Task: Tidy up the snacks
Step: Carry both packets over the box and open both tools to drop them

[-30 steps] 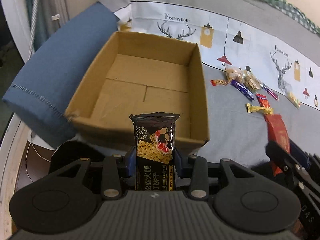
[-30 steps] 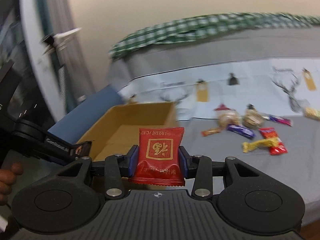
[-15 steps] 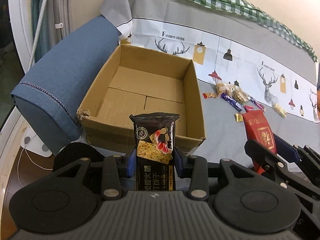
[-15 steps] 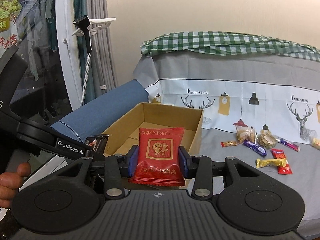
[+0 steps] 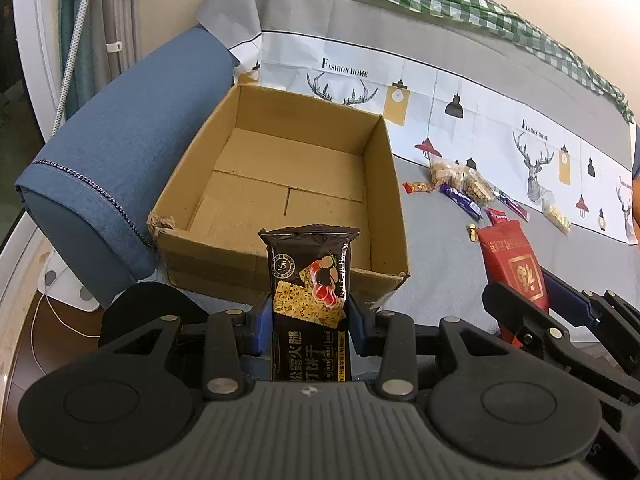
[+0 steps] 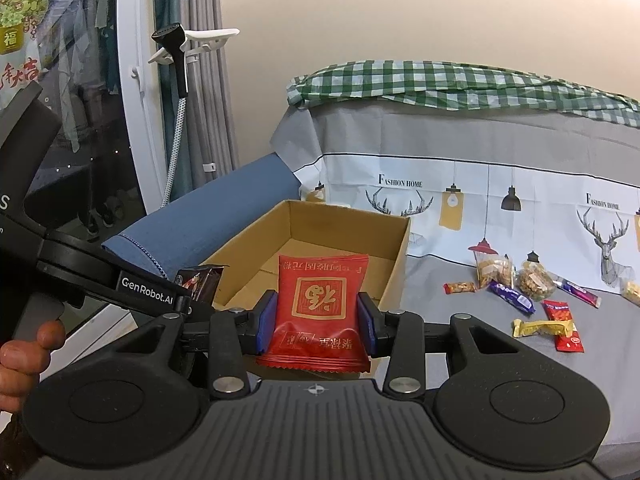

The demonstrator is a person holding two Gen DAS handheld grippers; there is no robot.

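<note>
My left gripper (image 5: 309,322) is clamped on a black cracker packet (image 5: 310,292), a slim glossy foil wrapper standing upright between the blue pads, its crimped top edge level with the near wall of the cardboard box (image 5: 384,184). My right gripper (image 6: 317,322) is clamped on a red snack packet (image 6: 320,312), a squarer, puffy pillow pouch with gold print and a serrated seam at each end, held upright with its print upside down to the camera.

The box is plain corrugated brown board, rectangular and open-topped, with the floor flaps meeting in a seam; its near left corner is torn and frayed. It sits on the grey fabric cover (image 5: 436,280) at the left end of the seat, right beside a rounded blue armrest (image 5: 120,152) of coarse woven cloth with a stitched edge.

From the left camera I see the red packet (image 5: 514,264) and the right gripper (image 5: 532,300) holding it off to the right of the box, above the grey cover. From the right camera the left gripper (image 6: 188,294) and the black packet (image 6: 200,280) sit at the box's near left corner.

The loose snacks (image 6: 520,296) lie scattered on the cover to the right of the box, well apart from it: crinkly clear bags of nutty pieces, thin purple bars, a yellow stick, small red and orange wrappers.
</note>
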